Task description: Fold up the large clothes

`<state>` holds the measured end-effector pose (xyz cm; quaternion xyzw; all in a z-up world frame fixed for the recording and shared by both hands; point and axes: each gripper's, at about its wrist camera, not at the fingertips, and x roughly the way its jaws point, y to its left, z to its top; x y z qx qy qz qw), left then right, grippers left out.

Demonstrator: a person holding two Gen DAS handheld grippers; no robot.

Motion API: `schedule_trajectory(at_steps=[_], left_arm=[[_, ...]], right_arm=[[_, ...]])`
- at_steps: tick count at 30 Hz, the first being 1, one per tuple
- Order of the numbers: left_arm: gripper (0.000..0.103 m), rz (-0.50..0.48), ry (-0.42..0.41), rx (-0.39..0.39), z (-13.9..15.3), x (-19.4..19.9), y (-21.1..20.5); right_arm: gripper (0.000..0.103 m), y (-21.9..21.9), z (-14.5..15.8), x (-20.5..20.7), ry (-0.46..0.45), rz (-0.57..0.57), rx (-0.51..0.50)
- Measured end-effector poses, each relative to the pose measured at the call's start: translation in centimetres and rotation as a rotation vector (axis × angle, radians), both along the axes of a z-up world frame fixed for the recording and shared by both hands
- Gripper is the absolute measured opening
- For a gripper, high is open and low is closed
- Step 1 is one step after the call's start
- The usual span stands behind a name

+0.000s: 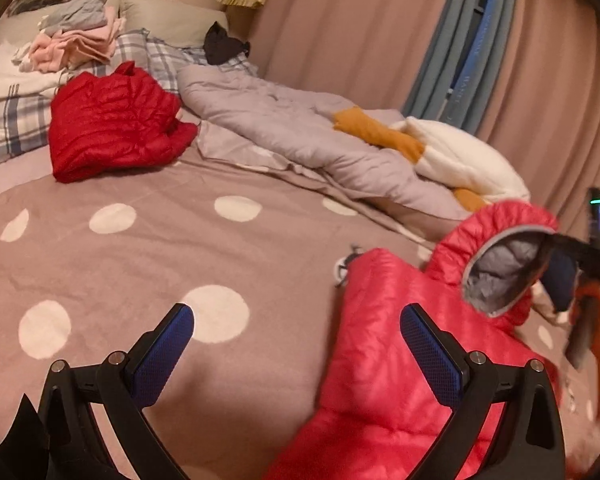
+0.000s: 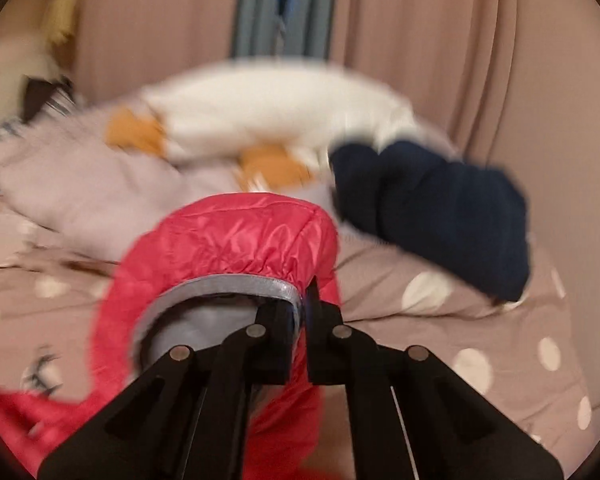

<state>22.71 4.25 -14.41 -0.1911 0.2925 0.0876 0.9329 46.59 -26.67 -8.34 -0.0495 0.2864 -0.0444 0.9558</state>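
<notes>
A pink hooded puffer jacket [image 1: 384, 344] lies on the dotted bedspread [image 1: 140, 248] at the right. Its hood [image 1: 500, 248] with grey lining is lifted off the bed. My left gripper [image 1: 296, 320] is open and empty, low over the bed, its right finger over the jacket's body. My right gripper [image 2: 303, 312] is shut on the grey-trimmed rim of the hood [image 2: 236, 240] and holds it up; it shows at the right edge of the left wrist view [image 1: 572, 260].
A folded red puffer jacket [image 1: 112, 120] lies at the back left, by plaid pillows and a pile of pink clothes [image 1: 76, 44]. A grey duvet [image 1: 300, 128], white and orange fleece [image 1: 452, 152] and a navy garment [image 2: 440, 208] lie behind. Curtains [image 1: 380, 20] hang beyond the bed.
</notes>
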Motion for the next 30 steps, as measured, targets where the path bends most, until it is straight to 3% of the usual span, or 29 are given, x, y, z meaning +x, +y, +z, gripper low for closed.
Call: schedule_trajectory(at_steps=[3,5,10,11,12,15,17,20,23,30], left_arm=[[0.102,-0.044,-0.035,-0.002,1.7,-2.8,-1.0],[0.102,-0.083,-0.032,0.026,2.5,-4.9,-1.8],[0.102,-0.111,0.005,0.021,3.3,-8.4,-2.3],[0.102,-0.113,0.016,0.040,3.6,-8.8,-2.5],[0.102,-0.110,0.013,0.057,4.0,-9.3,-2.8],[0.102,-0.097,-0.039,0.089,4.9,-11.2,-3.5],[0.102,-0.102,-0.065,0.079,5.5,-12.4,-3.7],[0.102,-0.129,-0.082,0.070,6.1,-13.7,-4.0],[0.102,-0.114,-0.092,0.084,6.5,-14.1,-4.4],[0.102,-0.088,-0.082,0.061,4.5,-11.6,-5.1]], right_arm=[[0.006,0.8,3.9,-8.3,-0.068,0.092,0.011],[0.007,1.6,5.0,-14.2,-0.064,0.117,-0.006],[0.008,2.2,3.2,-24.5,0.021,0.132,-0.027],[0.012,2.3,3.0,-26.2,0.034,0.126,-0.038],[0.023,2.4,2.8,-27.5,0.050,0.121,-0.055],[0.051,1.3,2.7,-29.2,0.061,0.080,-0.039],[0.052,0.3,3.1,-30.3,0.051,0.062,0.029],[0.053,0.2,3.4,-32.7,0.024,0.043,0.055],[0.069,0.7,2.8,-33.9,0.030,0.026,0.118],[0.073,1.5,-0.8,-30.9,0.092,0.017,0.237]])
